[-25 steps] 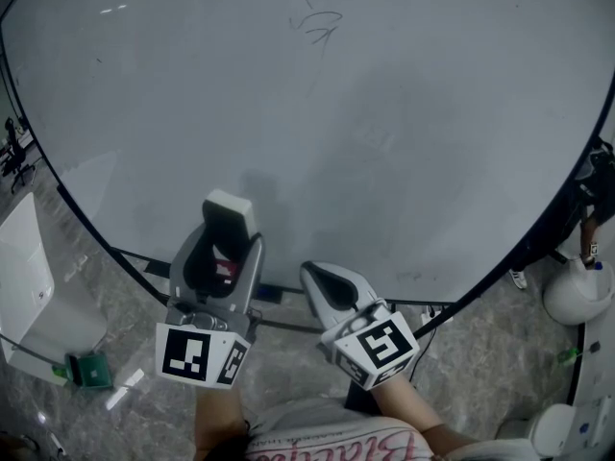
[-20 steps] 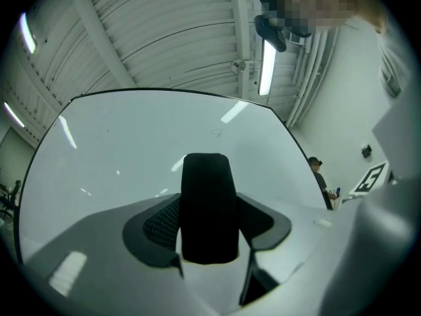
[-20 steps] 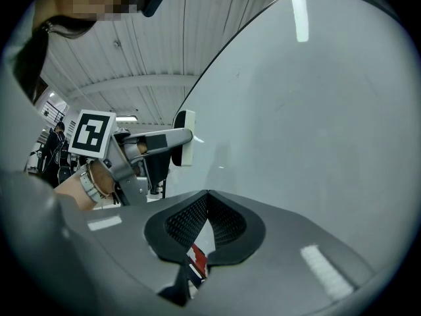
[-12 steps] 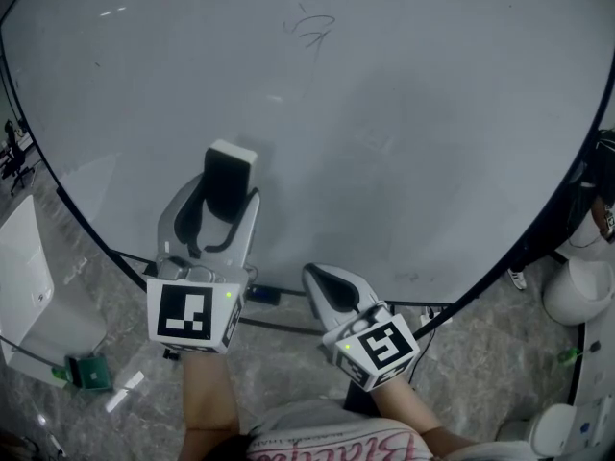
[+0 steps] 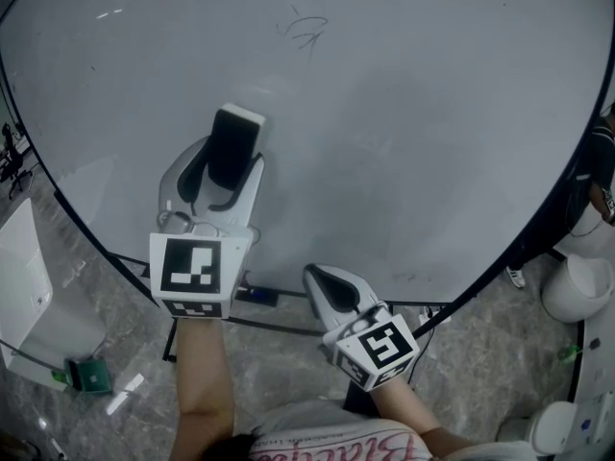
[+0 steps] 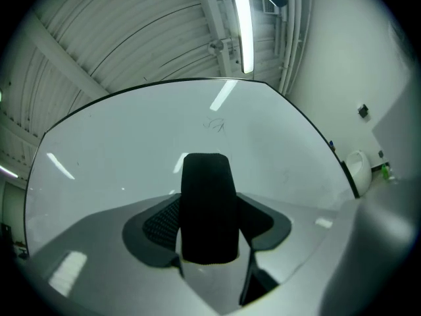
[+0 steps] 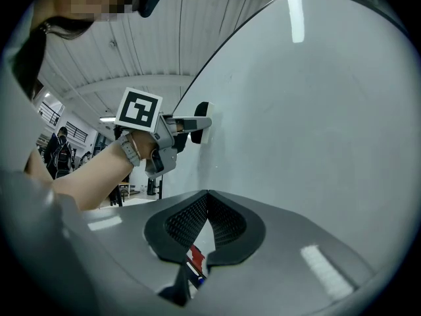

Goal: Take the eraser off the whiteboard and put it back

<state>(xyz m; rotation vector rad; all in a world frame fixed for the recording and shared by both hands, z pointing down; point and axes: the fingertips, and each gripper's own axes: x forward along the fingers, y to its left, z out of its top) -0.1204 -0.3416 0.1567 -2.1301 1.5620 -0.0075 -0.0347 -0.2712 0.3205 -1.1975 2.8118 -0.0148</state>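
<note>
The eraser (image 5: 233, 144), a black block with a white face, sits between the jaws of my left gripper (image 5: 227, 161), which is shut on it. In the left gripper view the eraser (image 6: 209, 206) fills the gap between the dark pads, in front of the whiteboard (image 6: 118, 163). From the right gripper view the eraser (image 7: 201, 125) has its white end right at the whiteboard (image 7: 316, 110). A small scribble (image 5: 306, 29) is drawn higher up on the whiteboard (image 5: 432, 113). My right gripper (image 5: 323, 281) hangs lower, near the board's bottom edge, shut and empty, its jaw tips meeting.
The board's stand bar (image 5: 279, 327) runs under its lower edge. A white bin (image 5: 29, 286) and a green object (image 5: 89, 373) are on the floor at left. A white round container (image 5: 577, 291) stands at right. People stand far off (image 7: 59, 150).
My left gripper has carried the eraser upward along the board and rolled a little. The right gripper has stayed where it was.
</note>
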